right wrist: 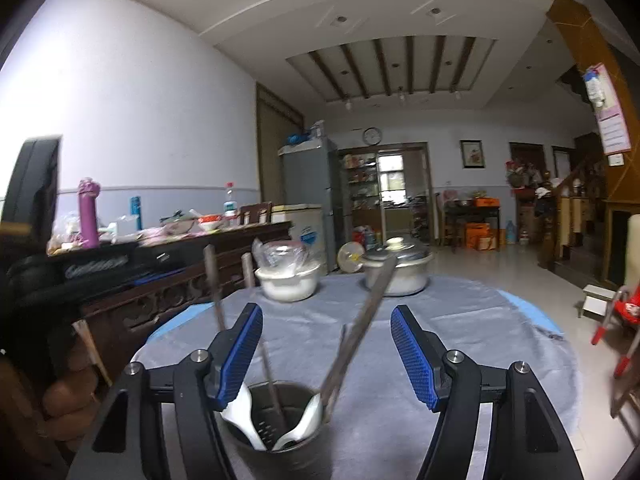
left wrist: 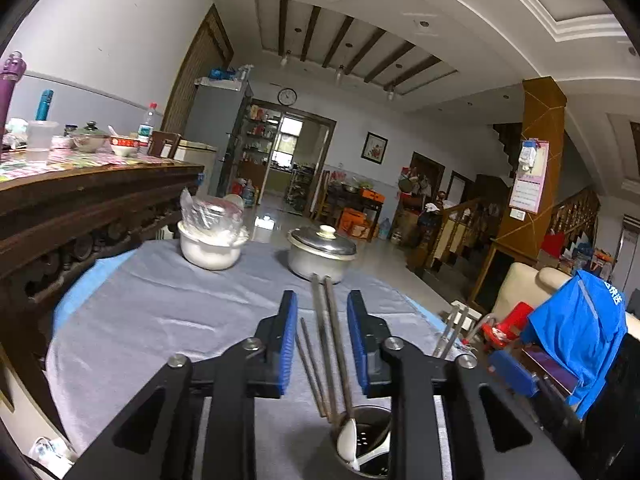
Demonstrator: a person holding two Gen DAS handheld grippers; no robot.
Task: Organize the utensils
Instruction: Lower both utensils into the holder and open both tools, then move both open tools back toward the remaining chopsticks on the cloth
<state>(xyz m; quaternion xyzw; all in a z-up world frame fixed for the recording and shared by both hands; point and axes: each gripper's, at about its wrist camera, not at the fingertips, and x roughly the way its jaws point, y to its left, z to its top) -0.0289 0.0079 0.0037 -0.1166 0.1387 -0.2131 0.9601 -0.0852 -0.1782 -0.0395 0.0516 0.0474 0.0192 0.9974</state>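
Observation:
A metal utensil holder stands on the grey-clothed table just in front of both grippers; it also shows in the left wrist view. It holds white spoons and several metal chopsticks, which lean out of it. My left gripper is open with the chopsticks standing between its blue pads, not clamped. My right gripper is open wide and holds nothing; the holder sits below its left finger.
A white bowl with a plastic bag and a lidded steel pot stand at the table's far side. A dark carved wooden sideboard with bottles and bowls runs along the left. A chair with blue cloth is right.

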